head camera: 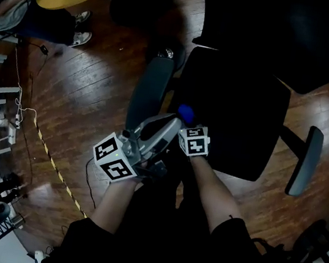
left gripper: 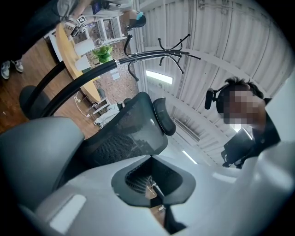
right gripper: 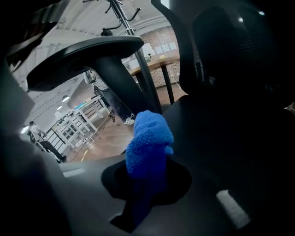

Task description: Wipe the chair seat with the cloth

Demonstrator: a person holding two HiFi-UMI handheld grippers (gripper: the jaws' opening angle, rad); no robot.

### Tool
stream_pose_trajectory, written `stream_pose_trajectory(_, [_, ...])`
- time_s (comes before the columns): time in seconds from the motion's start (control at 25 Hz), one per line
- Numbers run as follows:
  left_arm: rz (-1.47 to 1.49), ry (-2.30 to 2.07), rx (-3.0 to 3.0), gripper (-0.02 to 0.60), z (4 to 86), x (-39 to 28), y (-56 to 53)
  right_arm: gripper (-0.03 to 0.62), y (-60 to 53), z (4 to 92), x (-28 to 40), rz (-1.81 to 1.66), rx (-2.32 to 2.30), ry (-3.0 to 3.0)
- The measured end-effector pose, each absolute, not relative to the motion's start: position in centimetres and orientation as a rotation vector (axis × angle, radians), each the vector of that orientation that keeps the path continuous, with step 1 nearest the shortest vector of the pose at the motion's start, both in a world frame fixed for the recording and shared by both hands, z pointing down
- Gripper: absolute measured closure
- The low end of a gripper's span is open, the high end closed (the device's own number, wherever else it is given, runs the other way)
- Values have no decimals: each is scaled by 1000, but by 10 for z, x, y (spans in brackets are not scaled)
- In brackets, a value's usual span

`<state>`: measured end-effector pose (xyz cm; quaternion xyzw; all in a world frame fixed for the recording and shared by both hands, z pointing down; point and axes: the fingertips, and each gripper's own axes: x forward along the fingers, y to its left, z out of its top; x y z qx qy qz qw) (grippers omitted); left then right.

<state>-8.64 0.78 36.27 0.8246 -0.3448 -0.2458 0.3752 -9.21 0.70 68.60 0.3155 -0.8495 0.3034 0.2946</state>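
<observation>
At the chair seat's [head camera: 235, 114] left edge, mid-frame, the right gripper [head camera: 182, 118] clamps the blue cloth [head camera: 185, 110], seemingly poised to wipe; the left gripper [head camera: 166, 127], jaws together and empty, hangs alongside.

Cloth [right gripper: 148, 145]: blue deep-pile fleece, rough and matt. Chair seat [head camera: 233, 108]: black woven upholstery, matt. Chair back [left gripper: 120, 138]: open black mesh. Armrest [head camera: 150, 91]: smooth dark-grey plastic, dull sheen. Floor [head camera: 90, 94]: brown wood planks, glossy, with reflections. Left claw [left gripper: 154, 186]: smooth pale-grey plastic, satin. Coat stand [left gripper: 156, 54]: black metal tube, glossy.
</observation>
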Motion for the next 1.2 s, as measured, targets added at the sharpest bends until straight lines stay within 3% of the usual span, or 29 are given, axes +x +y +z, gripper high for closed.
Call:
stream_pose_trajectory(0.68, [-507, -615, 2146, 589, 378, 4, -23, 556, -16, 695, 193, 840, 1358, -1915])
stream_pose_trajectory(1.2, [-515, -663, 2147, 589, 378, -9, -18, 556, -18, 687, 198, 811, 1414, -1910])
